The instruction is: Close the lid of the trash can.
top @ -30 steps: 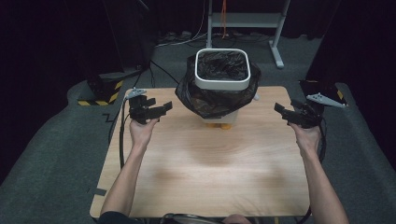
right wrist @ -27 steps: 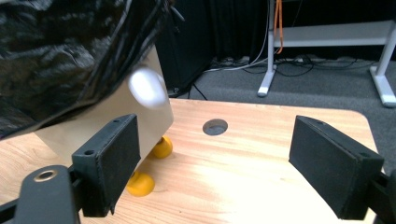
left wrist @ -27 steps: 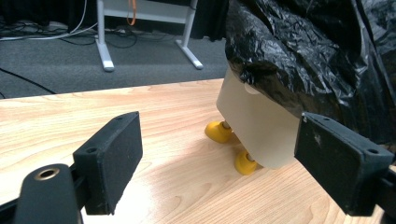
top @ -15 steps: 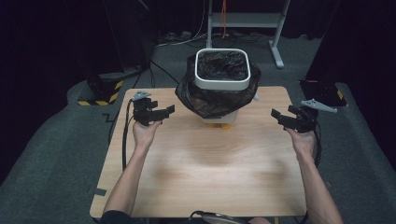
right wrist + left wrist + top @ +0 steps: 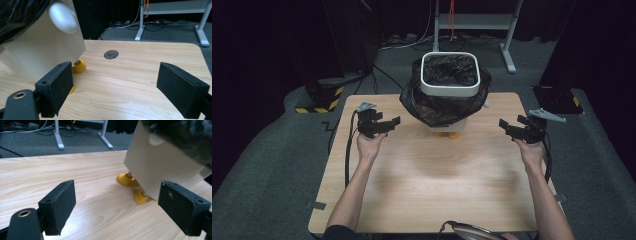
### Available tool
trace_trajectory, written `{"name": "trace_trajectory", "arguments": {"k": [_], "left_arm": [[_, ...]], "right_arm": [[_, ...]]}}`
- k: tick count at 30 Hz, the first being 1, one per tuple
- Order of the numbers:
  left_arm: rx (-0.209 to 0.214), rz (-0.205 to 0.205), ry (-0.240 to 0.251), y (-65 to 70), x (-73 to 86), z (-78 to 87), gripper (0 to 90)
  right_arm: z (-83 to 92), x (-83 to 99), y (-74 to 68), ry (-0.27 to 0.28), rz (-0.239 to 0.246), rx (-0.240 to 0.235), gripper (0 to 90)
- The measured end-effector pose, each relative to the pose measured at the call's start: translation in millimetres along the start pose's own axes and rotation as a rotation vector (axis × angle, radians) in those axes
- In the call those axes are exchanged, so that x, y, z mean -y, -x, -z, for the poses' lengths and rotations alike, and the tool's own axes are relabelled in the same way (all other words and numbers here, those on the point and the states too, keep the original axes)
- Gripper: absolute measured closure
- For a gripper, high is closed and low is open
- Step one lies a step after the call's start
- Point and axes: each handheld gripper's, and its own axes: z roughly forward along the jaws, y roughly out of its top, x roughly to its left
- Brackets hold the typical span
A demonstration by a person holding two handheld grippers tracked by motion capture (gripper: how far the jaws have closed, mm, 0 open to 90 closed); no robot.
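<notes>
A cream-white bin (image 5: 450, 82) lined with a black plastic bag (image 5: 432, 105) stands on yellow feet (image 5: 124, 180) at the back middle of the wooden table (image 5: 437, 190). The bag hangs over its rim and down its sides. My left gripper (image 5: 388, 123) hovers open to the left of the bin, jaws pointing at it, with nothing between them. My right gripper (image 5: 507, 127) is held open to the right of the bin, also empty. In the left gripper view the bin's wall (image 5: 160, 167) is close at the right. In the right gripper view the bin (image 5: 42, 50) is at the left.
A round cable hole (image 5: 111, 54) is in the tabletop behind the bin. A white metal stand (image 5: 472, 22) and cables lie on the grey floor beyond the table. A black-and-yellow striped block (image 5: 319, 97) sits at the far left, and a dark box (image 5: 557, 99) at the far right.
Both grippers have moved inward and a little toward the near side. The bin and its bag have not moved.
</notes>
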Motion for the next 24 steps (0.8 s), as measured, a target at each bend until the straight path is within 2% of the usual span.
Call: {"name": "trace_trajectory", "arguments": {"k": [2, 4, 6, 9, 12, 14, 17, 21, 24], "left_arm": [[-0.001, 0.007, -0.007, -0.4, 3.1, -2.9, 14.4], [-0.017, -0.019, -0.028, 0.3, 5.1, -6.5, 14.3], [-0.024, -0.034, -0.029, -0.1, 7.3, -8.3, 14.2], [-0.015, -0.026, -0.019, -1.5, 10.8, -9.8, 14.2], [-0.01, -0.018, -0.02, -2.8, 15.2, -12.6, 14.2], [-0.006, -0.014, -0.04, -4.4, 16.8, -15.5, 14.3], [-0.009, -0.01, -0.046, -5.0, 20.0, -19.7, 14.3], [0.0, 0.0, -0.048, -5.4, 25.0, -24.8, 14.3], [0.001, 0.003, -0.066, -6.6, 27.7, -28.1, 14.3]], "right_arm": [[-2.2, 1.4, -1.0, -0.011, -0.002, 0.0, 12.6], [-3.0, 3.4, -2.1, -0.006, -0.001, -0.004, 12.5], [-3.7, 5.4, -2.5, -0.009, 0.01, 0.005, 12.3], [-6.4, 10.5, 0.8, -0.018, -0.013, 0.003, 12.1], [-8.1, 12.6, 2.5, -0.02, -0.014, 0.002, 12.1], [-9.3, 14.1, 2.6, -0.027, -0.016, 0.003, 12.1], [-12.1, 16.2, 2.5, -0.039, -0.006, 0.006, 12.0], [-16.3, 20.2, 3.0, -0.051, -0.019, 0.004, 12.0], [-18.7, 21.8, 3.2, -0.065, -0.015, 0.009, 12.0]]}}
